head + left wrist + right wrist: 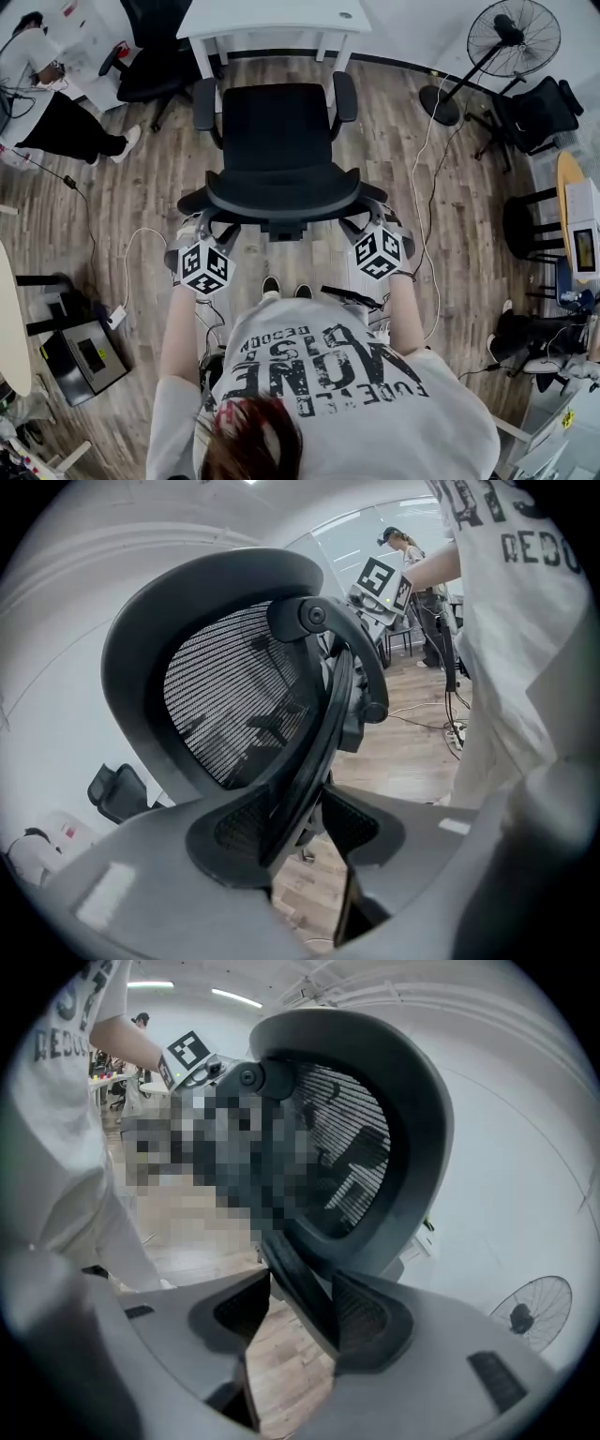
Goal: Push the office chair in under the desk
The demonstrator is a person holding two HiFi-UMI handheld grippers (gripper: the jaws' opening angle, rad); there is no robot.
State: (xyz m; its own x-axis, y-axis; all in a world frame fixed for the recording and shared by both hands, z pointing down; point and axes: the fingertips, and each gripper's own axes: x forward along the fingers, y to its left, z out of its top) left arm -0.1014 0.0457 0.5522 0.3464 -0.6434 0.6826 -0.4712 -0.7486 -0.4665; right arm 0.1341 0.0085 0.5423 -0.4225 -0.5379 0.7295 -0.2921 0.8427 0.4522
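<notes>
Head view, chair: the black mesh-backed office chair (277,127) stands on the wooden plank floor (422,225) between the person and the white desk (272,17), with its seat out in front of the desk edge.
Left gripper: the left gripper (204,225) sits at the left end of the backrest's top rim. In the left gripper view its jaws (300,817) are closed on the dark frame edge of the chair (234,705), which runs up and away between the pads.
Right gripper: the right gripper (370,217) holds the opposite end of the same rim. In the right gripper view its jaws (300,1312) are clamped on the frame bar of the chair (412,1129).
Edges: the front ends of the two armrests lie near the desk's front legs, and the seat lines up with the gap between those legs.
Open room: bare floor shows on both sides of the chair. A white cable (424,141) trails across the boards to the right of it.
Heading: the seat front points at the desk and the backrest faces the person. The chair's front-to-back line runs roughly straight from person to desk.
Further out: a black pedestal fan (511,37) stands well off to the right. A second black chair (155,66) is beside the desk's left end, with another person (47,94) near it.
</notes>
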